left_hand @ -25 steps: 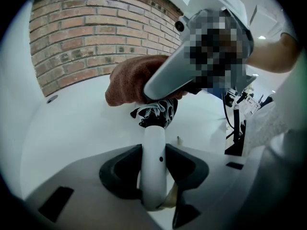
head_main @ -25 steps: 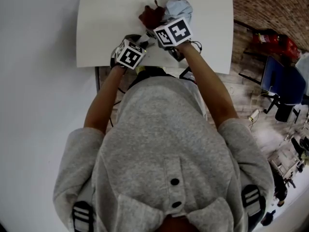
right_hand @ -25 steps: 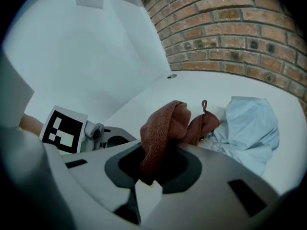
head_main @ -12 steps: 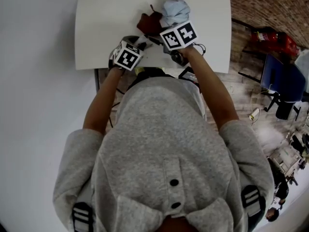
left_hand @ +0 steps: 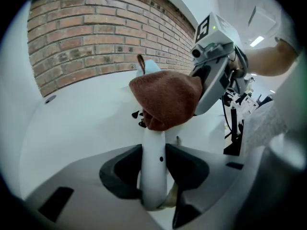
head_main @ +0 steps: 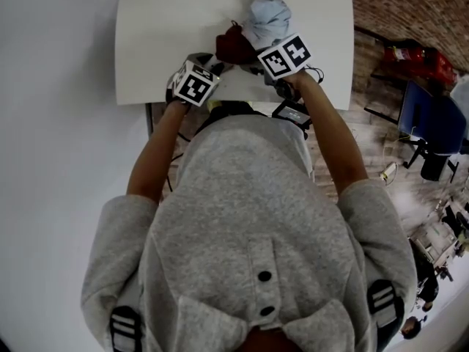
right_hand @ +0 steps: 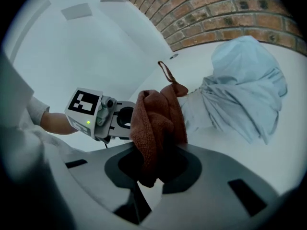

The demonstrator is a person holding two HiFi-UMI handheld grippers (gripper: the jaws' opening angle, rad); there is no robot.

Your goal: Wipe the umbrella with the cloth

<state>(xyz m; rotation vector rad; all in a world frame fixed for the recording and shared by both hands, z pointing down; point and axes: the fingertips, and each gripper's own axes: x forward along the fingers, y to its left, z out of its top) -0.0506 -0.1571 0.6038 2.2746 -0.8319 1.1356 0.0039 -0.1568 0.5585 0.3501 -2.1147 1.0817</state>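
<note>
A folded light-blue umbrella (head_main: 267, 13) lies on the white table (head_main: 161, 20); its bunched canopy (right_hand: 244, 90) points away from me. My left gripper (head_main: 209, 64) is shut on the umbrella's white handle (left_hand: 152, 162), which stands between its jaws. My right gripper (head_main: 253, 50) is shut on a brown cloth (head_main: 234, 46). The cloth (left_hand: 165, 99) drapes over the shaft just past the handle and touches it. In the right gripper view the cloth (right_hand: 156, 128) hangs from the jaws, with the left gripper (right_hand: 103, 114) behind it.
The table's near edge (head_main: 168, 101) runs under both grippers. To the right, off the table, are a blue chair (head_main: 425, 123) and a red object (head_main: 414, 57) on a brick-patterned floor. A brick wall (left_hand: 96, 37) stands behind the table.
My right gripper has shifted to the right, drawing the brown cloth along the umbrella toward the handle. The left gripper has held still on the handle.
</note>
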